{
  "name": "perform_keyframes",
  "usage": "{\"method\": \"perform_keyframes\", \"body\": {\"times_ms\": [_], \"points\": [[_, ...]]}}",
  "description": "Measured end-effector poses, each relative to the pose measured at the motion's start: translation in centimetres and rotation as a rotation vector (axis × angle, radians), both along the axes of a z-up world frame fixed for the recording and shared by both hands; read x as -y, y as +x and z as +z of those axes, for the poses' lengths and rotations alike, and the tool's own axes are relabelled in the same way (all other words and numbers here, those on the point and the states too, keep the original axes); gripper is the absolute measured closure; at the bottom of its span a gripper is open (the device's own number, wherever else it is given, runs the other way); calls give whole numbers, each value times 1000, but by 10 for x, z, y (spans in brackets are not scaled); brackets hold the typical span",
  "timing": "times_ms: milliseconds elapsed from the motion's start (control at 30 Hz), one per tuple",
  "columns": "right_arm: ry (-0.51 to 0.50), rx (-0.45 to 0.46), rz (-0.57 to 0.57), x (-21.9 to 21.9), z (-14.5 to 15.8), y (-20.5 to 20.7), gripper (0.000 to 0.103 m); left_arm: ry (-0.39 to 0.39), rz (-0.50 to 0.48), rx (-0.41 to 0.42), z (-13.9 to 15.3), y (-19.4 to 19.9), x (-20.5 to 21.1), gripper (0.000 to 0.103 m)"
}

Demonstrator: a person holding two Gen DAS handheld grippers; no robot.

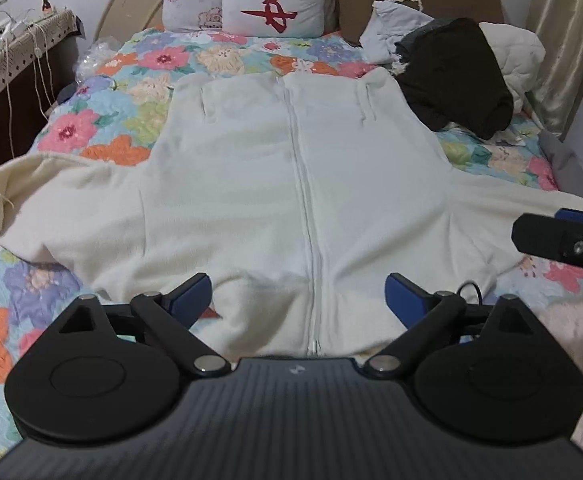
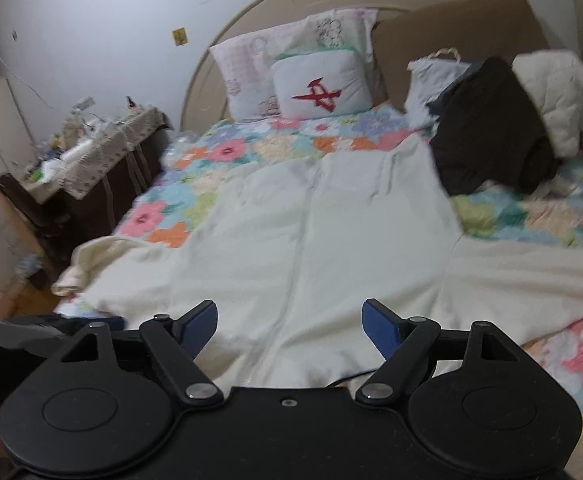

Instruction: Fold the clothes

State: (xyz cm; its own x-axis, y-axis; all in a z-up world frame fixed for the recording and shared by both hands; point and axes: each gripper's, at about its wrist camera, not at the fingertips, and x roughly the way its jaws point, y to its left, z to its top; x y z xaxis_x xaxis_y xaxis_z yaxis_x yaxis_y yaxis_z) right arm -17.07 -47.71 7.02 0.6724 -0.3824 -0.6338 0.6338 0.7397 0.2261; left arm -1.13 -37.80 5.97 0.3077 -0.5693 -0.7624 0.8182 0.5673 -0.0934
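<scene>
Presently your left gripper (image 1: 298,294) and right gripper (image 2: 290,325) hover over the near hem of the cream zip-up fleece (image 1: 291,184), fingers spread and pinching nothing. It lies flat, zipper up, on the floral bedspread (image 1: 103,120), sleeves out left and right. Spreading looks finished; folding comes next, so you likely take a sleeve and carry it across.

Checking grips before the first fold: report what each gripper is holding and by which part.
Nothing is held. The left gripper and the right gripper both stand open above the cream zip-up jacket, which lies spread flat on the floral quilt, with no cloth between their pads.
</scene>
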Motion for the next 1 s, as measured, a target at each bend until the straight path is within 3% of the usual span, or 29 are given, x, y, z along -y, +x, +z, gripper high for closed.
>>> {"method": "perform_keyframes", "body": {"times_ms": [233, 333, 1000], "points": [[37, -72, -46, 6, -10, 10, 20, -22, 29, -56, -1, 11, 7, 0], [30, -69, -54, 7, -10, 13, 19, 9, 25, -13, -4, 11, 10, 0], [56, -89, -76, 11, -23, 26, 19, 35, 22, -19, -21, 17, 9, 0]]}}
